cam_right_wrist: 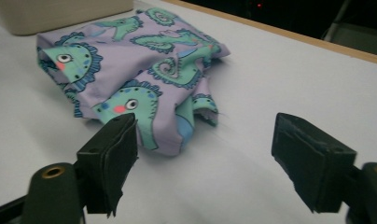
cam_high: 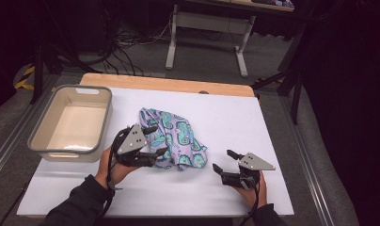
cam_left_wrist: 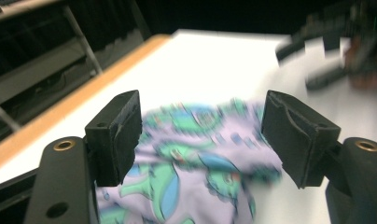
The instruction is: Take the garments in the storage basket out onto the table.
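Observation:
A folded lilac cloth [cam_high: 176, 139] printed with green seahorses lies mid-table on the white sheet. My left gripper [cam_high: 159, 140] is at the cloth's left edge, held in a hand. In the left gripper view its jaws [cam_left_wrist: 203, 135] stand open, with the blurred cloth [cam_left_wrist: 196, 154] showing between and below the pads, neither pad pressing on it. My right gripper [cam_high: 223, 160] rests to the right of the cloth, a short gap away. In the right gripper view it [cam_right_wrist: 203, 149] is open over bare table, and the cloth [cam_right_wrist: 144, 70] lies ahead on the left.
A beige plastic bin [cam_high: 47, 136] stands at the table's left side, empty inside; its corner [cam_right_wrist: 60, 14] shows in the right gripper view. The table's wooden far edge [cam_high: 169, 84] runs behind the cloth. A white desk frame [cam_high: 207, 28] and cables stand on the floor beyond.

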Tool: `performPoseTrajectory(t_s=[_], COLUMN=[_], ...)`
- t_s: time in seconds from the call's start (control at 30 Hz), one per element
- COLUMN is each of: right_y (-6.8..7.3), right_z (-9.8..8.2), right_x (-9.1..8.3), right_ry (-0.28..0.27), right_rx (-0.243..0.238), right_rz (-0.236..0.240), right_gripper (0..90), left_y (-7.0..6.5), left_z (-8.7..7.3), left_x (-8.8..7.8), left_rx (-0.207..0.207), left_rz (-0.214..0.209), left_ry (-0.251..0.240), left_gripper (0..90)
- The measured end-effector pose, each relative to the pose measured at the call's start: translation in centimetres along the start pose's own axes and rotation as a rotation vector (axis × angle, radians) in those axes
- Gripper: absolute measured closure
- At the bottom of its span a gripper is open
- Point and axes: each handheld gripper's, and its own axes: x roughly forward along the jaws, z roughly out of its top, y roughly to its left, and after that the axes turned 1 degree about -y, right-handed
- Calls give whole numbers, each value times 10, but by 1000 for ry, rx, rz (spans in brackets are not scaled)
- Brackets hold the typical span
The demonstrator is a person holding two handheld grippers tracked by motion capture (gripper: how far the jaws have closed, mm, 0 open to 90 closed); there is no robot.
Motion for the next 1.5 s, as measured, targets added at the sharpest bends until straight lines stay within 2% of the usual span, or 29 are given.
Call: performPoseTrajectory(t_s=[0.03,0.07,0.1,0.13,0.17,0.2,0.23,0.3,0.4,0.43,0.47,0.53,0.57,0.6,0.63,0.67,0.7,0.73,0.83,0.87,0.9,0.93,1.0,1.03,1.07,1.13,1.3,1.37,1.5], right_y=[3,3,9,9,13,23,23,36,47,47,50,51,52,52,51,51,50,48,44,44,43,41,40,38,35,29,7,-4,-19], right_z=[1,1,4,4,5,9,9,16,21,21,24,25,28,28,27,27,27,25,23,23,23,23,23,23,23,22,19,17,14], right_x=[1,1,6,6,8,13,13,24,36,36,45,50,60,60,67,67,69,72,73,73,73,71,69,67,64,60,47,43,34], right_ry=[4,4,21,21,33,42,42,44,52,52,66,73,109,109,136,136,152,182,203,203,209,208,207,204,202,199,183,188,187], right_rx=[-4,-4,-26,-26,-42,-74,-74,-120,-161,-161,-186,-193,-213,-213,-247,-247,-260,-272,-263,-263,-270,-265,-261,-257,-252,-244,-194,-163,-137], right_rz=[8,8,21,21,33,65,65,103,109,109,101,97,84,84,52,52,48,44,52,52,41,30,19,9,-1,-29,-101,-132,-197], right_gripper=[243,243,247,247,247,262,262,246,233,233,240,252,280,280,402,402,448,578,739,739,821,852,860,863,867,870,871,871,874], left_y=[-3,-3,-9,-9,-10,-11,-11,-10,-5,-5,-1,0,1,1,3,3,4,4,6,7,8,8,8,8,8,9,12,14,14], left_z=[-8,-8,-24,-24,-31,-41,-41,-54,-60,-60,-63,-63,-64,-64,-66,-66,-67,-68,-68,-68,-68,-68,-68,-69,-69,-69,-70,-71,-74], left_x=[0,0,0,0,1,3,3,10,18,18,22,24,26,29,34,34,37,39,42,43,44,44,44,44,43,42,32,24,8], left_rx=[2,2,14,14,19,7,7,2,-32,-32,-54,-58,-58,-55,-59,-59,-61,-66,-80,-82,-92,-95,-96,-98,-95,-93,-80,-78,-75], left_rz=[2,2,12,12,15,12,12,-4,-17,-17,-24,-25,-23,-17,-12,-12,-6,-7,-8,-9,-11,-15,-10,-14,-15,-17,-27,-26,-23], left_ry=[20,20,61,61,82,125,125,186,207,207,213,220,222,231,253,253,263,273,300,301,317,316,320,321,323,324,313,306,299], left_gripper=[289,285,284,284,284,276,267,267,275,275,276,285,298,298,332,335,335,379,456,456,535,586,696,696,754,792,813,817,823])
